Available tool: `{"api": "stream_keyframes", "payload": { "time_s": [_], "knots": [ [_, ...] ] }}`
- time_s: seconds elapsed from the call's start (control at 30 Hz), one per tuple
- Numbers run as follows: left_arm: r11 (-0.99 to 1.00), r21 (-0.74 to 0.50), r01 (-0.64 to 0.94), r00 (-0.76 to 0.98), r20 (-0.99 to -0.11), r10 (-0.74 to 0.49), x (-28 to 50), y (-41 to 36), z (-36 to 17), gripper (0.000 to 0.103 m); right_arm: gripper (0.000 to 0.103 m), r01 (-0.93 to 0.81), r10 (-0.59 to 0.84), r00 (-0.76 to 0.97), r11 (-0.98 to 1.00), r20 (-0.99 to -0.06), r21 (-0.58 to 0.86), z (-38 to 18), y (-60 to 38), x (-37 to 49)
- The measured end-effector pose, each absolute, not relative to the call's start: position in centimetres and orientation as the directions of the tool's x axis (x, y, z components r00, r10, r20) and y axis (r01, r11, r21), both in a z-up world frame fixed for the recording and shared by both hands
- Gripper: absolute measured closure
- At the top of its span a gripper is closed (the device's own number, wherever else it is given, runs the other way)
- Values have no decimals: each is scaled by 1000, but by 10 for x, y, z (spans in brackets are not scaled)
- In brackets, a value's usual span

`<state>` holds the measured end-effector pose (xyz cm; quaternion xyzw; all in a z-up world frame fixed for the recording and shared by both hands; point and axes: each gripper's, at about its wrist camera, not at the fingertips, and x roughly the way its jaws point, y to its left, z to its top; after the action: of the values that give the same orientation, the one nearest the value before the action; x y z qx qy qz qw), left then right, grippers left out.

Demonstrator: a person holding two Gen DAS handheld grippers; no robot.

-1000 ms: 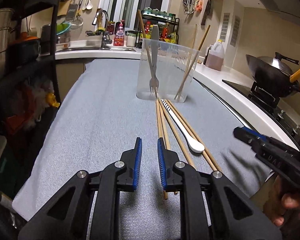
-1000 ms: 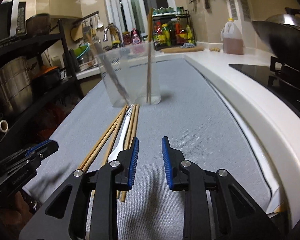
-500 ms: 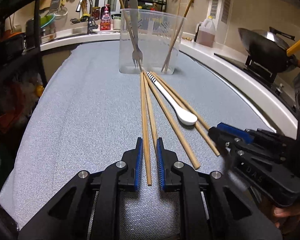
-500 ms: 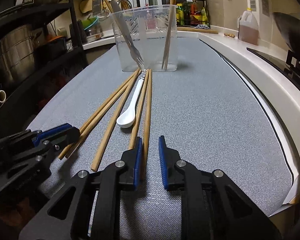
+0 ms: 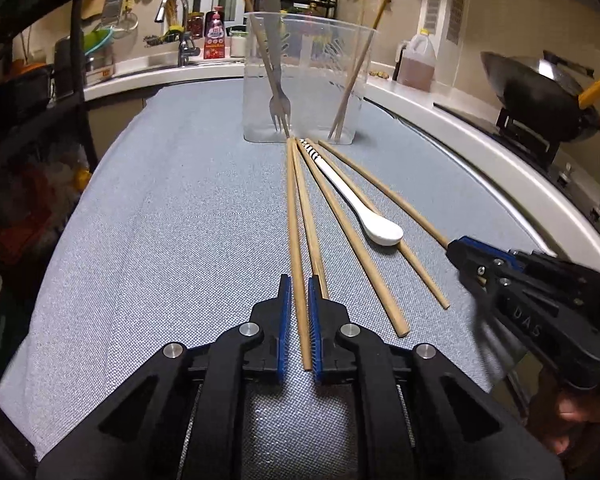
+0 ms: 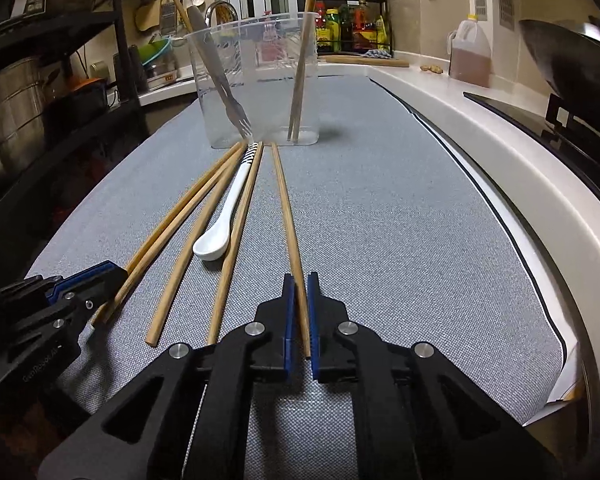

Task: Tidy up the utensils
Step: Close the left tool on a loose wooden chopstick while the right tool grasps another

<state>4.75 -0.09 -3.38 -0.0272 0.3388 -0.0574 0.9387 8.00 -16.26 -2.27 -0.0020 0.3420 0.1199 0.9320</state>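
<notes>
Both tools lowered to the worktop (image 5: 160,208) since a second ago, each now clamped on one chopstick where earlier both hung apart and empty above the cloth.

Left tool (image 5: 298,292): pads pressed on the near end of the leftmost chopstick (image 5: 292,216), which runs from the tool toward the foot of the cup (image 5: 308,80). Stick flat on the cloth, not yet lifted.

Right tool (image 6: 298,294): pads pressed on the near end of the rightmost chopstick (image 6: 286,208), slightly apart from the others. In the left view, seen from the side at right, tip on that stick's end. Also flat on the cloth.

Between the two held sticks, left loose: three more chopsticks and a white spoon (image 6: 228,216) with striped handle, bowl toward the cameras, all fanned out from the cup's foot.

Cup upright at the far end of the cloth, clear plastic, already holding a fork (image 5: 274,64), tines down, and chopsticks leaning at its right side.

Meaning for the task: grasp step apparently complete on both sides; next step likely lift and carry to the cup. Task judged partly done, with five loose pieces besides those in the cup. Risk: long sticks gripped at one end, liable to droop or swing, and to drag neighbours lying close by.
</notes>
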Motion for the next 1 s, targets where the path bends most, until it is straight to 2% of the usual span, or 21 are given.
{"api": "stream_keyframes", "payload": {
  "time_s": [0.23, 0.6, 0.9, 1.0],
  "knots": [
    [996, -33, 79, 775, -626, -83, 47, -5, -32, 96, 96, -237, 226, 740, 969, -633, 69, -23, -162, 79],
    [997, -64, 41, 775, -627, -72, 46, 9, -33, 96, 96, -165, 151, 763, 986, -628, 37, -23, -170, 75],
    [998, -40, 40, 789, -611, -56, 49, 2, -34, 96, 93, -209, 210, 756, 975, -620, 77, -25, -170, 75],
    [999, -36, 38, 792, -608, -52, 49, 1, -34, 96, 97, -235, 233, 751, 969, -618, 79, -24, -166, 74]
  ]
}}
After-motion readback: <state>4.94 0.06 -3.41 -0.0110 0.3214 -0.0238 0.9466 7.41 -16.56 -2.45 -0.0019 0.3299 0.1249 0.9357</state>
